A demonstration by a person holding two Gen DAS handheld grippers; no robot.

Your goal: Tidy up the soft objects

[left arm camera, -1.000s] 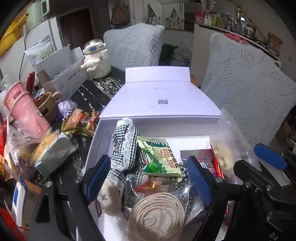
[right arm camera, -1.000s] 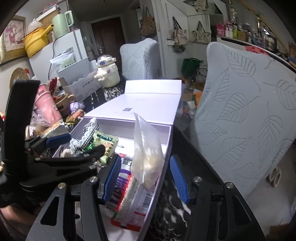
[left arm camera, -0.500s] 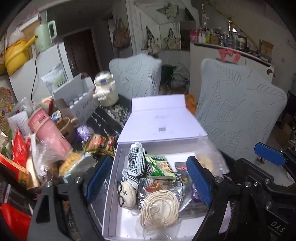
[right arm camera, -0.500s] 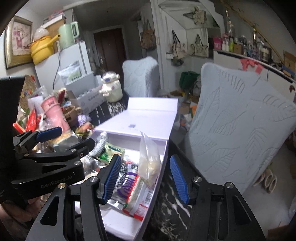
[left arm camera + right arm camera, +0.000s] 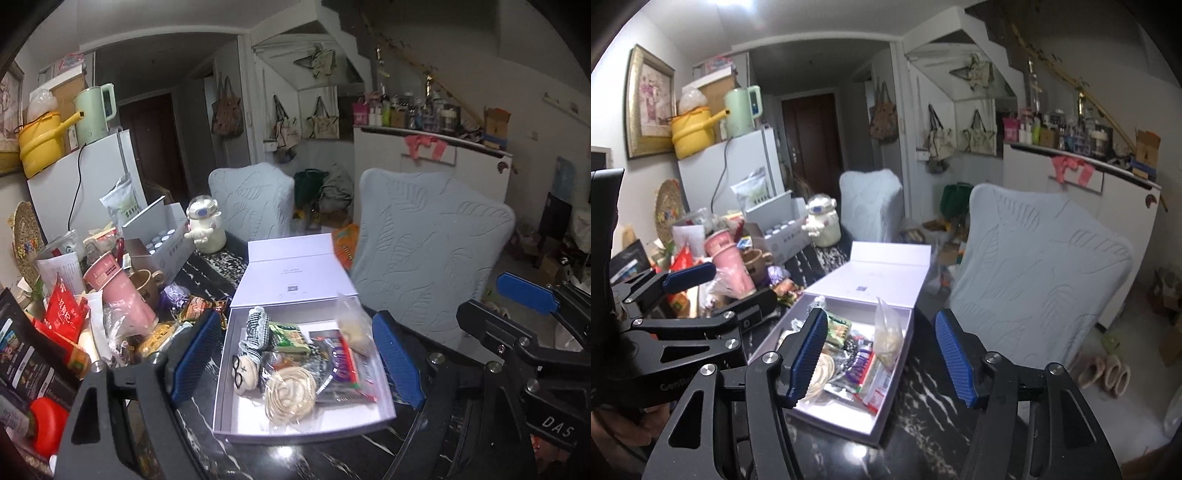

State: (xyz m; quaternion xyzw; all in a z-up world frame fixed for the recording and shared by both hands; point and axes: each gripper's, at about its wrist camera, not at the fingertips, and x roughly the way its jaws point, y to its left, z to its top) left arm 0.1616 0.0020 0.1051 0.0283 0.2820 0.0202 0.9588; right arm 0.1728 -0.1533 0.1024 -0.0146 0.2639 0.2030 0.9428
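An open white box (image 5: 225, 373) (image 5: 886, 413) lies on the dark marble table, its lid (image 5: 295, 280) folded back. Inside it are a checked cloth doll with glasses (image 5: 253, 350), a green snack packet (image 5: 290, 336), a coiled straw-coloured item in plastic (image 5: 290, 395), a red and purple packet (image 5: 345, 363) and a clear bag (image 5: 351, 325) (image 5: 886, 332) standing at the right wall. My left gripper (image 5: 295, 358) is open and empty, held above and before the box. My right gripper (image 5: 882, 358) is open and empty, over the box's near right side.
Clutter fills the table's left: pink cups (image 5: 118, 291), a brown mug (image 5: 147, 284), red packets (image 5: 64, 306), a snack wrapper (image 5: 201, 306), a cardboard box of bottles (image 5: 162, 240), a white robot figure (image 5: 205, 225). Two grey chairs (image 5: 428, 251) stand behind and to the right.
Both grippers have pulled back and up from the box, so the whole box and more of the room now show. The box contents have not moved.
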